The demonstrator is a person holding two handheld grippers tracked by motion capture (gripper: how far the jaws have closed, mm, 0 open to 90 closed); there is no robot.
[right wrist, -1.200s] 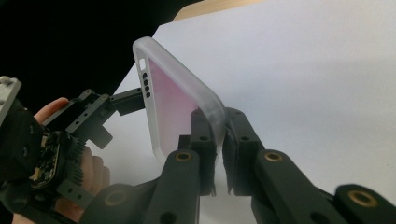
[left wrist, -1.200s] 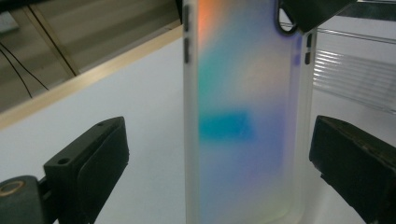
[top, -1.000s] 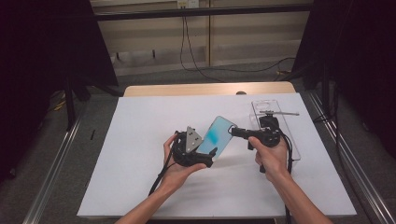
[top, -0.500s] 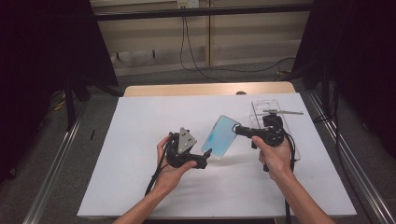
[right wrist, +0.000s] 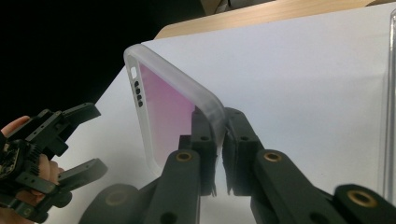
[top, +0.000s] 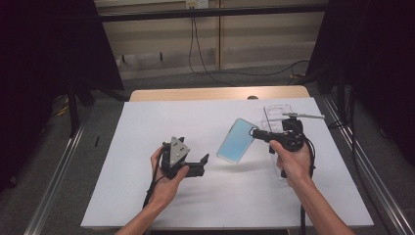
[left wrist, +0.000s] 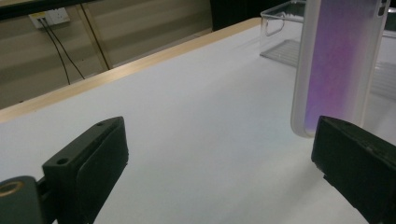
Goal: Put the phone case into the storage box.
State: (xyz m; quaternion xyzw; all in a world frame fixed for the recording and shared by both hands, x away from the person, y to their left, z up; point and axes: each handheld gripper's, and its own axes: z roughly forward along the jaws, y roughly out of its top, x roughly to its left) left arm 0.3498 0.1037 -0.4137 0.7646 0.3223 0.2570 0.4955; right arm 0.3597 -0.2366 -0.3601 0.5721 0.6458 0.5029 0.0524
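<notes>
My right tongs (top: 255, 132) pinch the phone case (top: 235, 140) above the tabletop (top: 147, 122), its long axis slanting toward seven o'clock, my wide-open left tongs (top: 204, 164) at nine o'clock.

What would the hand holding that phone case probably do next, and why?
Probably carry the phone case a little toward the clear box behind it. The right tool is shut on the case's edge and holds it tilted above the white table, while the left tool stands open, apart from the case, so nothing else grips it.
</notes>
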